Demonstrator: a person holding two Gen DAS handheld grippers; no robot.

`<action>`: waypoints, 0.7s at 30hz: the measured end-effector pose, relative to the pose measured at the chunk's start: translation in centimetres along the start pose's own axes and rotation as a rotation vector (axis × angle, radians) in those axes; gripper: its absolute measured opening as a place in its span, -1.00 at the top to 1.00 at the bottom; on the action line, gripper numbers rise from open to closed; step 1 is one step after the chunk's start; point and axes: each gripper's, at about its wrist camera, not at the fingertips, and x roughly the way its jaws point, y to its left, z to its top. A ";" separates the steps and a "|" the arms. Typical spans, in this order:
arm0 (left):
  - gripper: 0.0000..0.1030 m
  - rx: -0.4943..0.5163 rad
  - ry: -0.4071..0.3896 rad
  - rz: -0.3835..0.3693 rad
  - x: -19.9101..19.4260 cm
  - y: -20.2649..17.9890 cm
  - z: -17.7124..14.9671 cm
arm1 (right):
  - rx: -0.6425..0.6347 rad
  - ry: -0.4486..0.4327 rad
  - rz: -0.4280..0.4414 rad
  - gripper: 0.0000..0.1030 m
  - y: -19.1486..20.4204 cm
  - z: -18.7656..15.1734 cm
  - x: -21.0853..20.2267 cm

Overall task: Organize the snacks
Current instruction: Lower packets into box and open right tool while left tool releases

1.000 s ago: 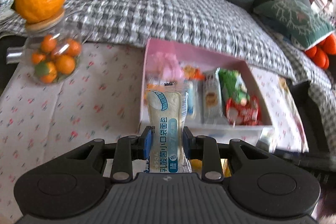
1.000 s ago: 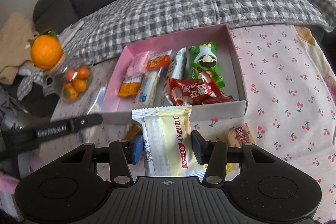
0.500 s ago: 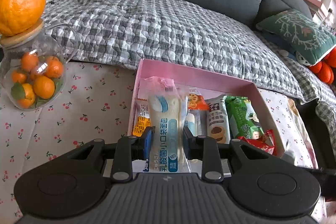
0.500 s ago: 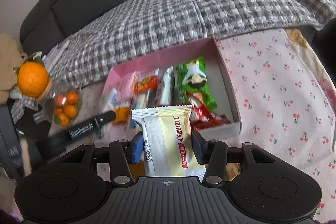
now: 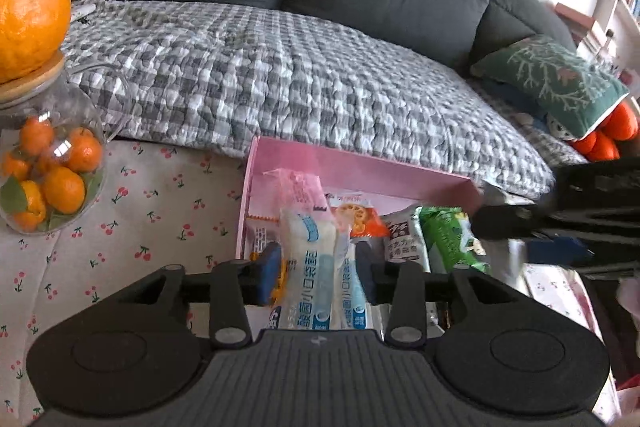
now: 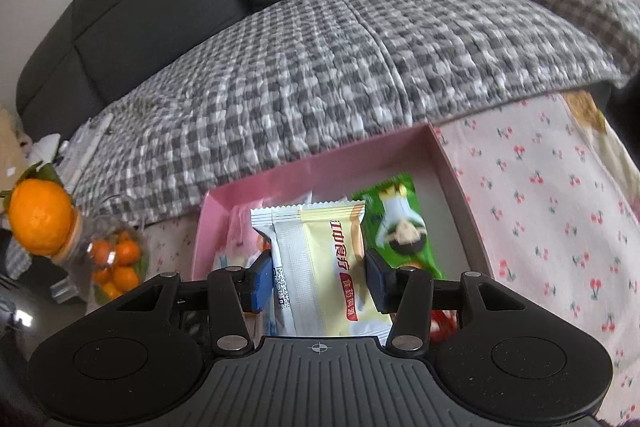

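Two packets ride over the pink box [image 5: 360, 169]: your left gripper [image 5: 318, 265] fingers are opening off the blue-and-white bread packet [image 5: 316, 275], releasing it there, while your right gripper [image 6: 320, 277], newly arrived, grips the yellow packet [image 6: 324, 263].

The blurred right claw [image 5: 516, 223] hides the pink box's [image 5: 360, 167] right end.

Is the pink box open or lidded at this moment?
Open. No lid covers the pink box: its inner walls and floor show, and snack packets such as the green packet lie exposed inside it.
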 end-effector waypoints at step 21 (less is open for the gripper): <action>-0.34 -0.060 0.080 0.031 -0.5 1.8 0.8 | -0.055 0.022 -0.057 -0.36 3.0 0.0 1.9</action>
